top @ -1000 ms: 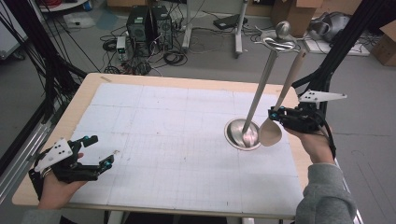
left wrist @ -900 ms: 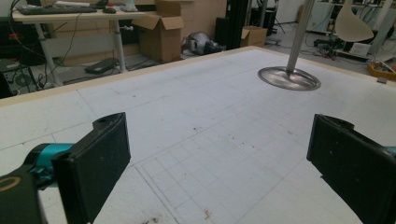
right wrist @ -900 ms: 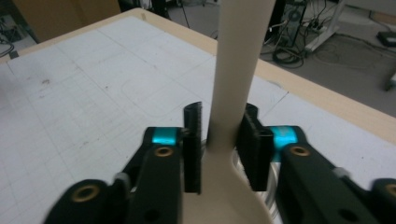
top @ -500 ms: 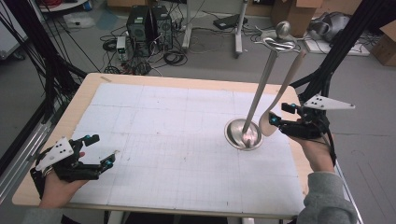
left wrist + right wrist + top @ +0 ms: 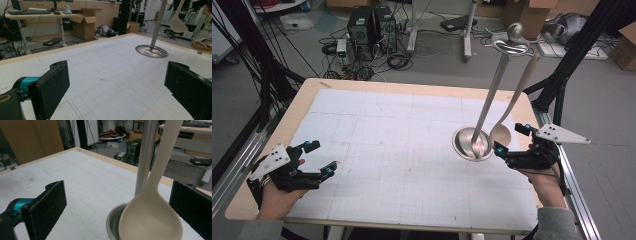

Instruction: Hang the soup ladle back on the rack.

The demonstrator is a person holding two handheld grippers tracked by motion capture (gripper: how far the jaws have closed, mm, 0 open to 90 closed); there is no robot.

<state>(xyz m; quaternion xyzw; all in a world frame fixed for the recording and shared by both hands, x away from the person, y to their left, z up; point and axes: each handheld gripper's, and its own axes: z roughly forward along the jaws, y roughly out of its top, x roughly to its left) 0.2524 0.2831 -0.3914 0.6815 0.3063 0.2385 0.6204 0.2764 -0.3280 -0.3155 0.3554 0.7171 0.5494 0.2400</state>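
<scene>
A metal stand with a round base (image 5: 465, 145) and a slanted pole (image 5: 493, 96) rises at the table's right. From its top hangs a beige spoon (image 5: 501, 134), bowl down beside the base. My right gripper (image 5: 512, 138) is just right of the bowl; its jaws have just been opening and stand wide. In the right gripper view the spoon (image 5: 152, 220) hangs between the jaws of my right gripper (image 5: 120, 207), touching neither pad. My left gripper (image 5: 323, 157) rests open at the front left corner with nothing between its fingers; its view shows the base (image 5: 151, 51) and the spoon (image 5: 178, 23) far off.
The table (image 5: 392, 130) carries a white gridded mat. Black frame posts (image 5: 562, 80) stand right of the table behind my right hand. Computers and cables (image 5: 367, 35) lie on the floor beyond the far edge.
My right gripper opened and let go of the spoon, then drew back toward the near edge and a little down. The spoon now hangs free from the stand. The left gripper stayed put.
</scene>
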